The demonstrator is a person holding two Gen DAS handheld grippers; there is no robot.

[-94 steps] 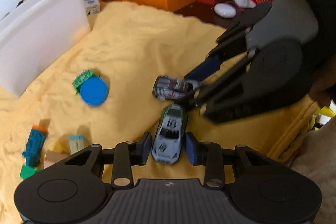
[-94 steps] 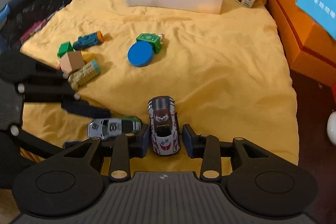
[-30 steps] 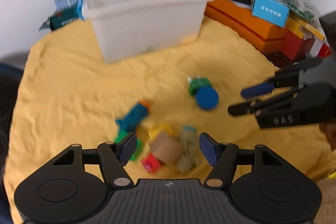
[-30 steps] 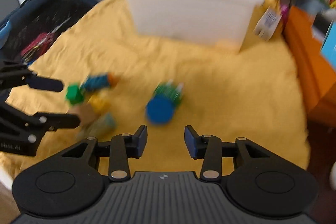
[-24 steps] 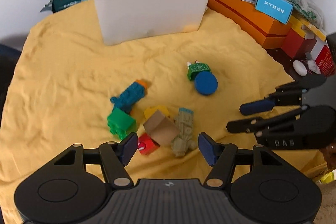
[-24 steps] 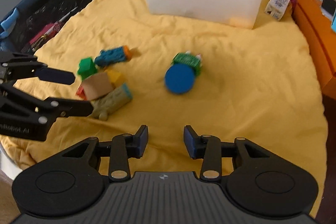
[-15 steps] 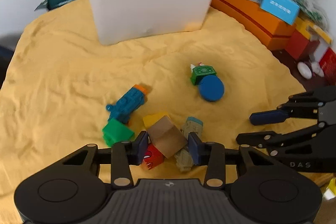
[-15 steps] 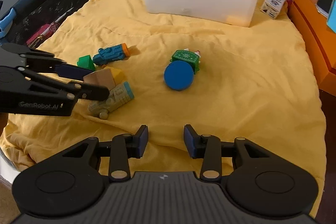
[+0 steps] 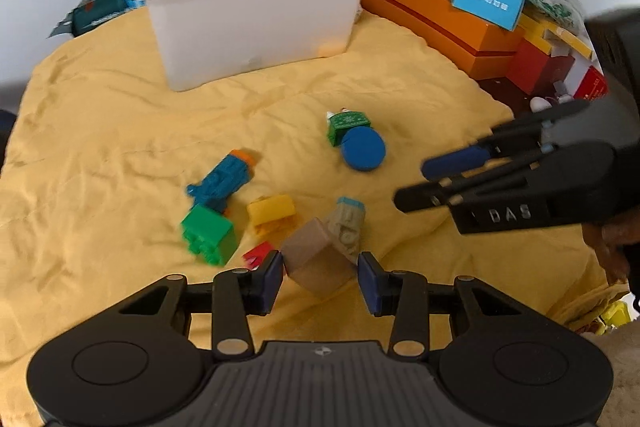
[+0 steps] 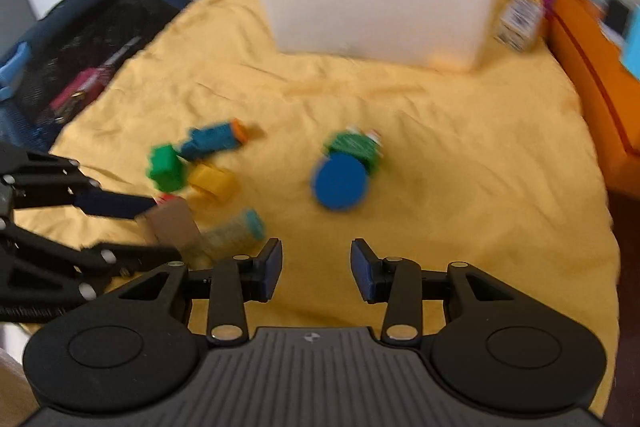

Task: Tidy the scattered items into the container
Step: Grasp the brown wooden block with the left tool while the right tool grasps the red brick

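While left claw [image 9: 320,277] closes around the brown block [image 9: 316,263], right claw [image 10: 316,269] gapes empty; six-odd toys remain at 6 o'clock of the bin [image 9: 256,7].

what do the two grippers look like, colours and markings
Both are matte black plastic: the left gripper and right gripper have ribbed bodies, round side discs, linkage arms with silver pivot pins and blue finger pads. The right one's side reads "DAS". No cables or sleeves show.

right tool [image 10: 316,269] open, empty | blue disc [image 10: 340,181] ahead | left tool [image 10: 158,227] gripping brown block [image 10: 174,219]
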